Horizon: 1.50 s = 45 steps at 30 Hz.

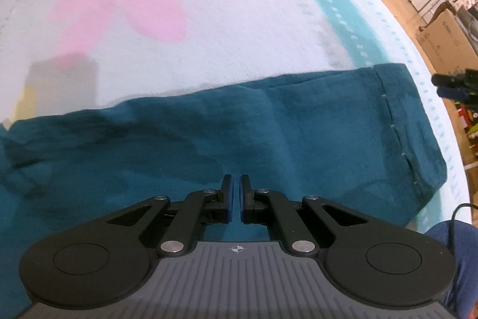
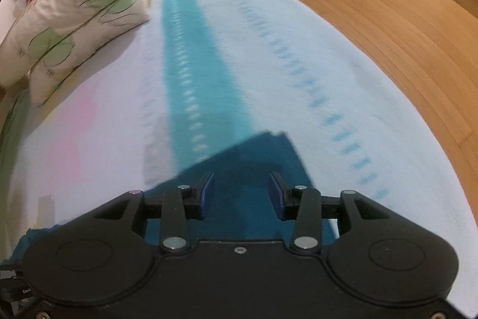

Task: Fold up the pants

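Note:
Teal pants [image 1: 298, 124] lie flat across the bed, one leg's hem [image 1: 400, 127] close to the bed's right edge. My left gripper [image 1: 236, 187] hovers over the middle of the leg, shut, with nothing between its blue pads. In the right wrist view, my right gripper [image 2: 241, 193] stands open above the corner of the pants leg [image 2: 254, 157]; the cloth lies below the pads and is not pinched. The right gripper's fingers [image 1: 451, 85] also show at the right edge of the left wrist view, beyond the hem.
The bed carries a pale blanket [image 1: 209, 20] with pink flowers and a turquoise stripe [image 2: 191, 65]. Pillows [image 2: 74, 20] lie at its far left. Wooden floor [image 2: 388, 5] runs along the right edge. A cardboard box [image 1: 448, 35] and a person's blue-clad leg [image 1: 460, 259] are to the right.

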{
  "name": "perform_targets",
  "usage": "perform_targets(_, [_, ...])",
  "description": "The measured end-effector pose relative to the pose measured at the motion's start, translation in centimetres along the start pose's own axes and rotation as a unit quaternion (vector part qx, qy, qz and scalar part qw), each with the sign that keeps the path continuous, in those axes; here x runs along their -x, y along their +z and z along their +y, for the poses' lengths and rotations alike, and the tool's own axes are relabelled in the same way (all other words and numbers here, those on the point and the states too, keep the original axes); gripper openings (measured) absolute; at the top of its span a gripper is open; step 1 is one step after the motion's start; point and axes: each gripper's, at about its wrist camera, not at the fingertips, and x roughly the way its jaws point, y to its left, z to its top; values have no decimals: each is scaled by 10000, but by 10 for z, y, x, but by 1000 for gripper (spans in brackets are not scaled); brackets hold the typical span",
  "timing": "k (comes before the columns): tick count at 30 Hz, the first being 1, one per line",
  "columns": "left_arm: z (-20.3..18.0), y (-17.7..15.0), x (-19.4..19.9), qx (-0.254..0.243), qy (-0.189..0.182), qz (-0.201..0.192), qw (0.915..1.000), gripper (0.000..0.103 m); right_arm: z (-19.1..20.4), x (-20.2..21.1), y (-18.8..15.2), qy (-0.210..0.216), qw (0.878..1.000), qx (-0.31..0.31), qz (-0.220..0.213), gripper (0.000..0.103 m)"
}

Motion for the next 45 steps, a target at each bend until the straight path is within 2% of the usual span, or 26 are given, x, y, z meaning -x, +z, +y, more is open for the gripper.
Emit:
perform_targets(5, [-7, -4, 0, -111, 70, 110, 9999, 4, -30, 12, -14, -48, 9996, -259, 46, 51])
perform_targets(10, [-3, -8, 6, -4, 91, 99, 9999, 4, -47, 30, -37, -95, 9992, -337, 189, 51])
perform_targets(18, [0, -13, 8, 49, 96, 127, 9999, 4, -56, 38, -86, -333, 9982, -56, 495, 51])
perform_targets(24, [4, -18, 8, 85, 118, 184, 9997, 4, -53, 32, -97, -336, 9980, 115, 529, 49])
perform_targets(25, [4, -19, 8, 98, 123, 197, 9997, 4, -54, 31, -98, -343, 9979, 128, 543, 45])
perform_targets(26, [4, -19, 7, 97, 123, 210, 9997, 4, -55, 31, -99, -340, 9979, 126, 536, 29])
perform_targets(27, [4, -19, 7, 105, 126, 220, 9996, 4, -55, 30, -99, -353, 9978, 137, 539, 18])
perform_targets(28, [4, -19, 6, 108, 127, 229, 9996, 4, -55, 30, -99, -370, 9978, 160, 529, 15])
perform_targets(31, [1, -19, 4, 87, 122, 258, 9996, 4, -54, 39, -100, -319, 9984, 237, 391, 10])
perform_targets(33, [-1, -17, 2, 83, 125, 280, 9995, 4, -57, 46, -101, -554, 9976, 317, 254, 10])
perform_targets(37, [-6, -13, -4, 71, 121, 322, 9994, 4, -75, 44, -103, -532, 9980, 21, 349, 8])
perform_targets(39, [-9, -10, -6, 69, 110, 324, 9994, 4, -73, 44, -106, -521, 9979, 129, 365, 9])
perform_targets(40, [-10, -9, -7, 64, 97, 322, 9994, 4, -71, 45, -106, -461, 9982, 146, 344, 12])
perform_targets(41, [-11, -7, -9, 58, 96, 318, 9994, 4, -71, 47, -105, -375, 9988, 152, 269, 22])
perform_targets(42, [-12, -6, -10, 53, 107, 314, 9994, 4, -71, 51, -103, -257, 9995, 129, 105, 23])
perform_targets(43, [-13, -4, -12, 53, 128, 315, 9994, 4, -72, 54, -100, -176, 9998, 105, -51, 30])
perform_targets(44, [-13, -3, -14, 68, 149, 322, 9993, 4, -72, 58, -97, -111, 9997, 99, -188, 44])
perform_targets(45, [-12, -1, -17, 93, 165, 342, 9992, 4, -70, 59, -93, -59, 9994, 139, -320, 48])
